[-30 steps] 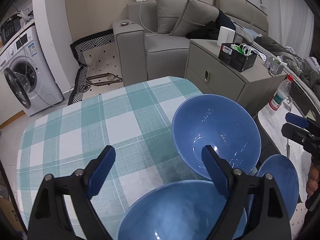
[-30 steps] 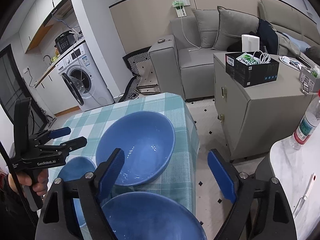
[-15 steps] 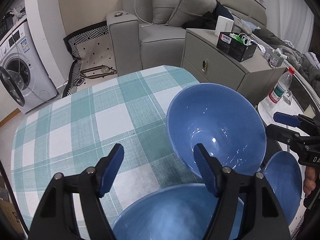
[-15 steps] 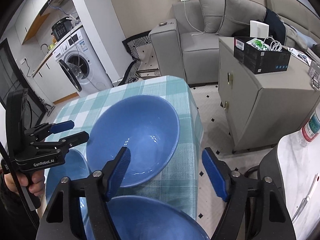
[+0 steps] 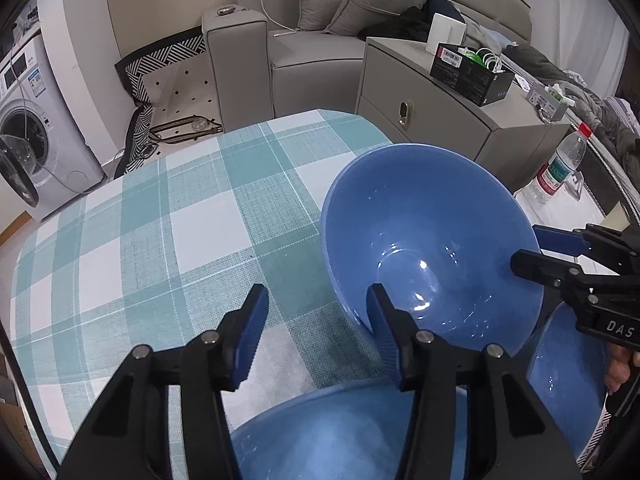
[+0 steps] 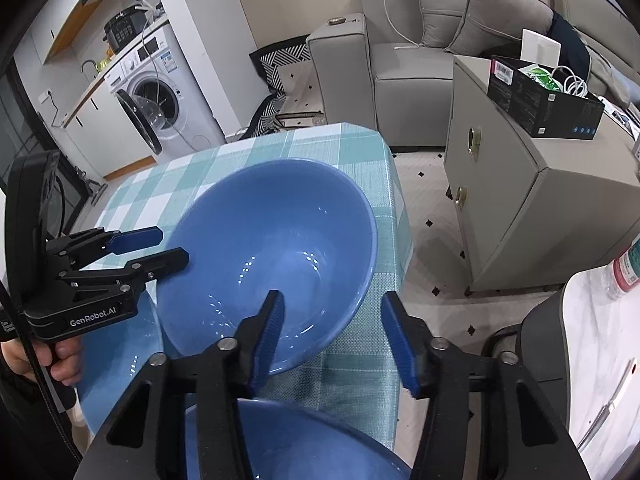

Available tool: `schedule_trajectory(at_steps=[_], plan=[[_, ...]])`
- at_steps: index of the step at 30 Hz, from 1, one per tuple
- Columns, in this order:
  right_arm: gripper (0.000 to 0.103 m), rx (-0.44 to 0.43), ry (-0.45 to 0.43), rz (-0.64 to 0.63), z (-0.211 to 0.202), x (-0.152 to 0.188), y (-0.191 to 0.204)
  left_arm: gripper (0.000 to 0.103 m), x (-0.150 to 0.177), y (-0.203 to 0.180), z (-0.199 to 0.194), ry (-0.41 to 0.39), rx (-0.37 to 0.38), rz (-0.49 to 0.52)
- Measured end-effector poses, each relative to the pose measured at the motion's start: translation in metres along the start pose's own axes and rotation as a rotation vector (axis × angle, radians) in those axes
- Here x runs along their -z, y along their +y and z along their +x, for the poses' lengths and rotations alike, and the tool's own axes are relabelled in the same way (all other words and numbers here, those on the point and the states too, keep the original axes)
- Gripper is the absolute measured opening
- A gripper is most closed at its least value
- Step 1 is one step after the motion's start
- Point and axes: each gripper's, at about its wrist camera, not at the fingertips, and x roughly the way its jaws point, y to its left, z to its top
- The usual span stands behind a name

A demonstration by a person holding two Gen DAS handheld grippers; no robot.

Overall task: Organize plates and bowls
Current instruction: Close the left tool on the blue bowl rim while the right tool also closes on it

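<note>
Nothing is stacked yet: the far bowl (image 5: pixel 432 248) is flanked by both grippers, left (image 5: pixel 316 336) and right (image 6: pixel 336 336), jaws wide, nothing gripped.

Small home, living area open to a laundry nook: grey sofa (image 5: pixel 320 40) top centre, washing machine (image 6: pixel 160 96) upper left, checked tablecloth (image 5: pixel 160 240) mid-frame.
</note>
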Motion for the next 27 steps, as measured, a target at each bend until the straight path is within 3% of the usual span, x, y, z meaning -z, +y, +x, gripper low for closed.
schedule_trajectory(at_steps=[3, 9, 15, 27], plan=[[0.043, 0.001, 0.012, -0.008, 0.004, 0.0, 0.002, 0.043, -0.001, -0.001, 0.001, 0.005, 0.006, 0.005], [0.024, 0.022, 0.028, -0.022, 0.011, 0.001, 0.004, 0.031, -0.002, -0.006, 0.004, 0.01, 0.022, 0.03], [0.024, 0.023, 0.019, -0.02, 0.01, 0.003, 0.003, 0.018, -0.001, -0.013, 0.003, -0.001, 0.023, 0.068], [0.023, 0.037, -0.007, -0.025, 0.004, 0.001, 0.006, 0.017, -0.001, -0.014, 0.001, -0.019, 0.015, 0.071]])
